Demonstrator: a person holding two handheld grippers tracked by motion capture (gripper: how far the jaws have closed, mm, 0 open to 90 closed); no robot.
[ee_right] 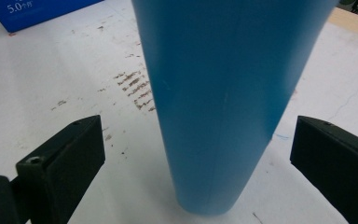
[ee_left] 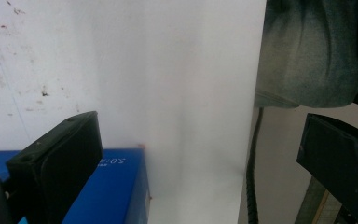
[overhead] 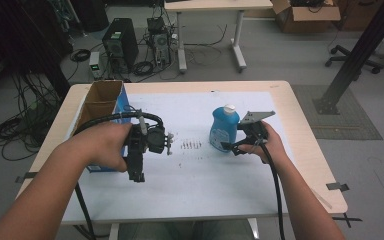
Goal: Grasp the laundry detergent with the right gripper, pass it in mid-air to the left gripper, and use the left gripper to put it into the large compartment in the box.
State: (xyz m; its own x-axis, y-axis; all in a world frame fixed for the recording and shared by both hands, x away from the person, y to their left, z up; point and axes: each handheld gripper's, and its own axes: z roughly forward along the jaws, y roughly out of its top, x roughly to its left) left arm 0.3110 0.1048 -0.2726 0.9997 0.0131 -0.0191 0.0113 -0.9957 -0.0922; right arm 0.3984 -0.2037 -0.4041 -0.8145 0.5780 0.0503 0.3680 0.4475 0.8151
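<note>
1. Blue bottle (ee_right: pixel 223 102) stands upright on the white table cover (overhead: pixel 205 185), seen between the right gripper's (ee_right: pixel 198 163) two black jaws in the right gripper view. Jaws spread wide; clear gaps on both sides of the bottle, no contact.
2. High view: right gripper (overhead: pixel 230 147) sits at the bottle's (overhead: pixel 224 129) base on its right side, held in the person's right hand (overhead: pixel 267 145). White cap on top of the bottle.
3. Left gripper (overhead: pixel 137 176) is held in the left hand (overhead: pixel 102 147), pointing down toward the table's near edge. Left gripper view: jaws wide apart, nothing between them.
4. Blue cardboard box (overhead: pixel 102 117), top open, stands just behind the left hand at the table's left edge; its corner (ee_left: pixel 116 186) is close to the left jaw.
5. Dark smudges (overhead: pixel 190 145) mark the cover between the two grippers.
6. Far: computer towers (overhead: pixel 120 42) on the floor.
</note>
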